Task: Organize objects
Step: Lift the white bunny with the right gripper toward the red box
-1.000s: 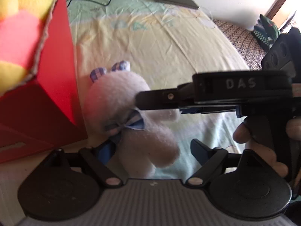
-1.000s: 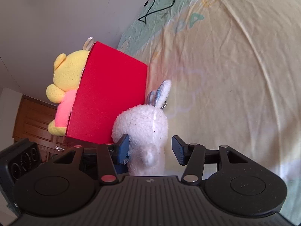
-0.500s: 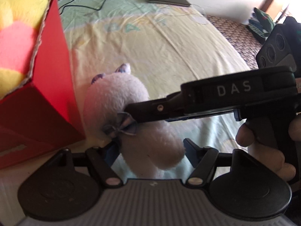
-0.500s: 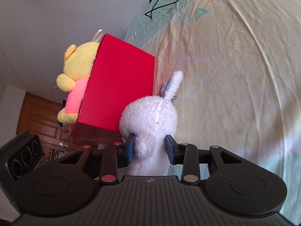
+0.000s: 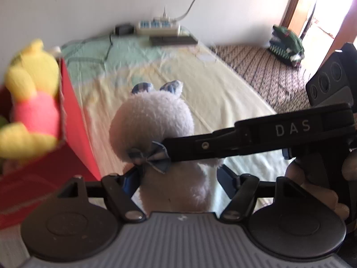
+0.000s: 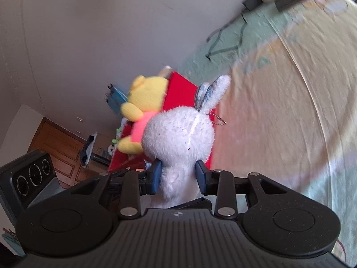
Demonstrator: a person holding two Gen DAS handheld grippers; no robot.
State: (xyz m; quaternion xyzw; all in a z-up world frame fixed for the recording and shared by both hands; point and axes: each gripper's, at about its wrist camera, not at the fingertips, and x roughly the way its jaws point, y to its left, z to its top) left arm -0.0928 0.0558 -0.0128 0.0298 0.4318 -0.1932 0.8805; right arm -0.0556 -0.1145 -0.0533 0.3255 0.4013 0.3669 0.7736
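A white plush rabbit (image 6: 178, 134) with a blue checked bow (image 5: 148, 156) is held up off the bed. My right gripper (image 6: 178, 176) is shut on its body, below the head; it shows from the side in the left wrist view (image 5: 169, 150). My left gripper (image 5: 178, 179) is open, its jaws either side of the rabbit's (image 5: 154, 120) lower body, not pressing it. A red box (image 5: 73, 120) stands at the left on the bed with a yellow bear (image 5: 31, 102) in a pink shirt inside; box (image 6: 180, 89) and bear (image 6: 147, 96) show behind the rabbit.
The yellow and green bed sheet (image 5: 200, 76) stretches ahead. A power strip (image 5: 158, 25), a dark flat device (image 5: 174, 40) and cables lie by the wall. A green dinosaur toy (image 5: 286, 42) sits on a patterned mat (image 5: 267, 71) at the right.
The right gripper closed on the rabbit and lifted it off the bed, up level with the box top. The left gripper rose with it, still open.
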